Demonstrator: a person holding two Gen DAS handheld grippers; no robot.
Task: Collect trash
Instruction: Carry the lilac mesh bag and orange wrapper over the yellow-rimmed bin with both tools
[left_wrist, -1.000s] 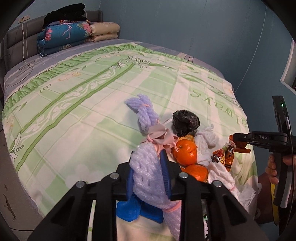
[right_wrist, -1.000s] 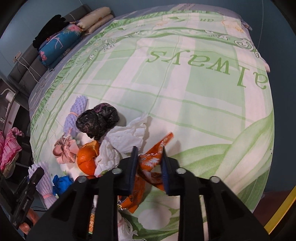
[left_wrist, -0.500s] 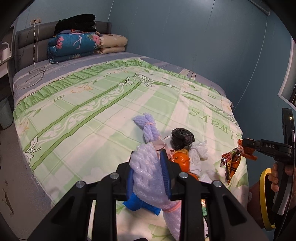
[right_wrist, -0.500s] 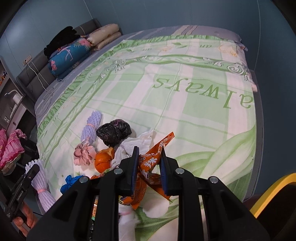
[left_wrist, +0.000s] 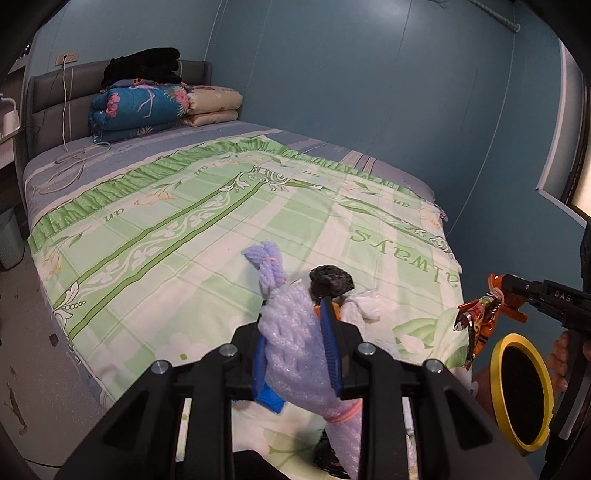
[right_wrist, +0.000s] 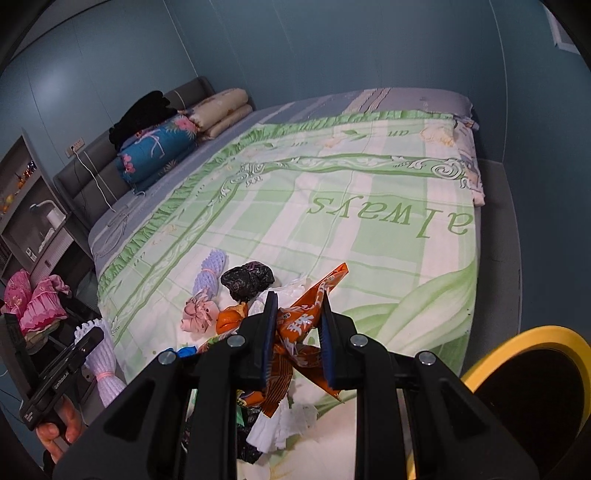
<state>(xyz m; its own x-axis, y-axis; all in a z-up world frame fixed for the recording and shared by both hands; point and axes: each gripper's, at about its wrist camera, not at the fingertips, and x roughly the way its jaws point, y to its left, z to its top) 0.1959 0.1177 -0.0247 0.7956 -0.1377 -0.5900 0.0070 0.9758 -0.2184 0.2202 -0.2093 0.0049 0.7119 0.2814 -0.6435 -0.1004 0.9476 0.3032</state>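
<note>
My left gripper (left_wrist: 295, 332) is shut on a pale purple foam net (left_wrist: 295, 354) and holds it above the bed's near corner; it also shows in the right wrist view (right_wrist: 101, 354). My right gripper (right_wrist: 295, 321) is shut on an orange snack wrapper (right_wrist: 306, 317), lifted off the bed; the wrapper also shows in the left wrist view (left_wrist: 480, 321). On the green bedspread (right_wrist: 369, 229) lies a trash pile: another purple foam net (right_wrist: 208, 273), a black crumpled bag (right_wrist: 247, 280), white tissue (left_wrist: 364, 306), a pink wad (right_wrist: 197, 314), orange peel (right_wrist: 229, 319).
A bin with a yellow rim (right_wrist: 532, 336) stands by the bed's corner, right of my right gripper; it shows in the left wrist view (left_wrist: 521, 395) below the wrapper. Folded quilts (left_wrist: 147, 107) lie at the headboard. A shelf (right_wrist: 26, 206) stands at the left.
Both grippers have risen and pulled back from the pile with their loads. The right gripper carried the wrapper off the bed toward the yellow-rimmed bin, which has come into view.
</note>
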